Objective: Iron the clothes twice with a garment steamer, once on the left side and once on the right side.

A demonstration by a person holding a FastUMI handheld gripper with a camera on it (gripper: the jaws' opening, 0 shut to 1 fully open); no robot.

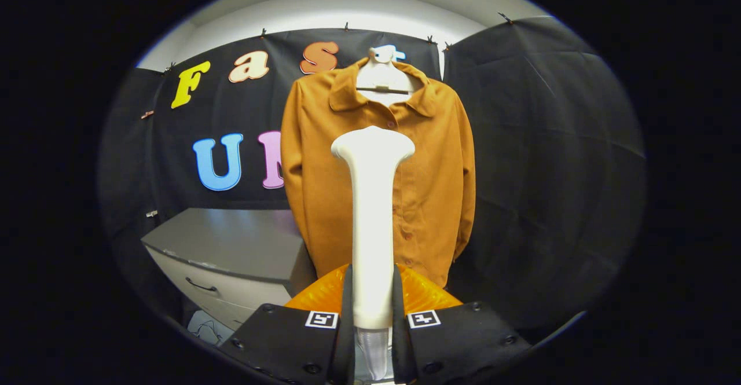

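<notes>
Clamping the white garment steamer point(372, 211) by the lower part of its handle, the hand-held gripper point(372, 315) had both fingers pressed against the handle's sides, so the tool stood upright between them with its long axis running straight up and away from the fingers. Its broad, rounded head flared out at the top like a smooth plastic mushroom cap, and a clear tube or nozzle end hung below the grip. Directly beyond that head hung the shirt point(379, 176), a matte, mustard-brown, collared button-up on a white hanger point(383, 75), facing the steamer square on; the head sat level with the upper chest, over the button placket (whether it touched the cloth could not be told). That alignment was the crux: the head lay on the shirt's centre line, so either pass probably needed a sideways shift to one front panel first. A grey desk point(231, 246) with a drawer stood beside the shirt's hem, its near corner just short of the fabric.
</notes>
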